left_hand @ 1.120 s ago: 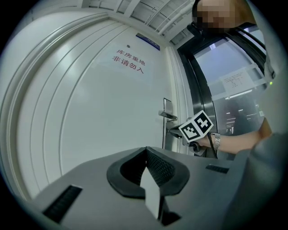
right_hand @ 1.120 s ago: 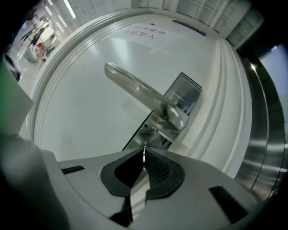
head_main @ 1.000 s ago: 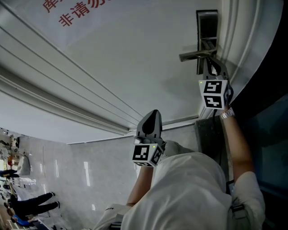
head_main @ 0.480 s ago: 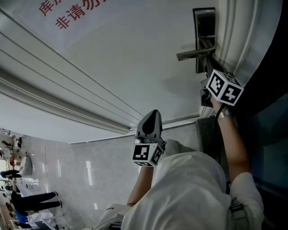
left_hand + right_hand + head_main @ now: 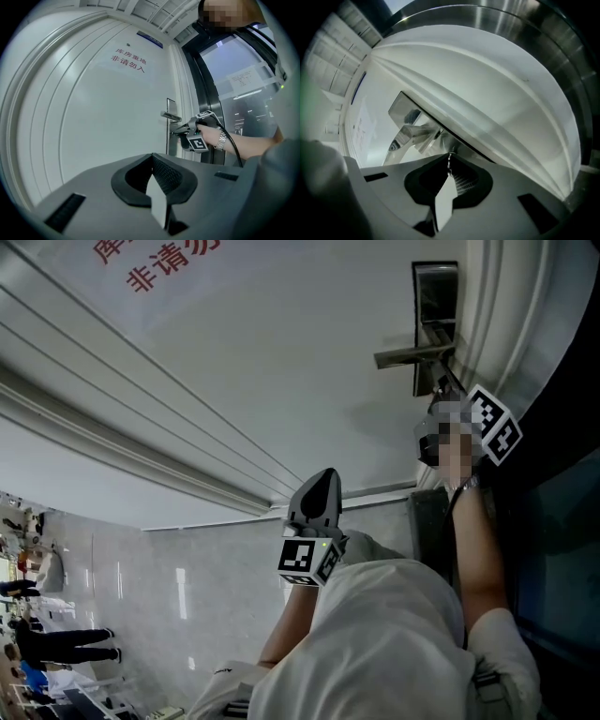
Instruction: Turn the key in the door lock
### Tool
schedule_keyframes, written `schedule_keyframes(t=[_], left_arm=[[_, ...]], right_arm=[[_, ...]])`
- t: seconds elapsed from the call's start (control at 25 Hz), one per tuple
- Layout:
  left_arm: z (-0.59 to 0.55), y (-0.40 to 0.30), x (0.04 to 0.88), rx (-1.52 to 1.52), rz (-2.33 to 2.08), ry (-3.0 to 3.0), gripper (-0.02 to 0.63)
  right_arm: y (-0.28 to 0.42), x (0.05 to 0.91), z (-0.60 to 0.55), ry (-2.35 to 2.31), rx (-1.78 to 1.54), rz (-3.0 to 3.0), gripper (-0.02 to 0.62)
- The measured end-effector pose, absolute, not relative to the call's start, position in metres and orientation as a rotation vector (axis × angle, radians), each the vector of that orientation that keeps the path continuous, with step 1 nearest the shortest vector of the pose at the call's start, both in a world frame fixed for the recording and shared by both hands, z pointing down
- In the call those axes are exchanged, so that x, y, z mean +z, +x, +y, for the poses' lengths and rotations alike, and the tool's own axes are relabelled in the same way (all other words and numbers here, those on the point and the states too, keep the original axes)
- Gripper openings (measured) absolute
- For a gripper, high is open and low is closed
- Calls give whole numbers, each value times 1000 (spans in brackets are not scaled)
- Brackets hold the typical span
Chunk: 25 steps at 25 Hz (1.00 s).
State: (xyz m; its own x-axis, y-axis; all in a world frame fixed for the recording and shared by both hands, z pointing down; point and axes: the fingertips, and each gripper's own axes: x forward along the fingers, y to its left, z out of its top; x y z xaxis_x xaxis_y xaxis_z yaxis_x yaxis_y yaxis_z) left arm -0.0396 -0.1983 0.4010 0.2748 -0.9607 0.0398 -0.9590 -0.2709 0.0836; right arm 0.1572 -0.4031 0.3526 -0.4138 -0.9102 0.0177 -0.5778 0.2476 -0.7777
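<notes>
While the right gripper reached up to the lock plate at the edge of the white door, its jaws were pressed nearly together on the key, a thin toothed strip of metal seen edge-on at their tips; the key sat just below the lever handle, against the plate, though the keyhole itself could not be made out; the gripper's marker cube, with its black-and-white square pattern, was tilted to one corner. The left gripper was held level and well apart from the lock, facing the door, with its jaws closed on nothing. Two lines of red writing crossed the upper door and read 库房重地 over 非请勿入; a small blue sign above them was too small to read; a paper notice on the glass panel beside the door carried print too fine to make out. A metal wristwatch showed on the arm behind the right gripper.
</notes>
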Motion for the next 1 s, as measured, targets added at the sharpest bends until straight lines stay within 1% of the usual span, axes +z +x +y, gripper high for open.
schedule_keyframes(t=[0.36,0.6,0.68,0.76,1.0], left_arm=[[-199,-37,404,5,-1834,2440,9],[-203,-35,397,-9,-1836,2458,9],[-203,-35,400,1,-1826,2453,9],[-203,-34,407,20,-1809,2439,9],[-209,-28,402,-6,-1794,2470,9]], right_arm=[[158,355,-403,-1116,-1258,1855,25],[158,355,-403,-1159,-1193,1913,30],[159,357,-404,-1188,-1186,1911,70],[159,359,-403,-1216,-1169,1947,81],[142,361,-378,-1170,-1131,2109,81]])
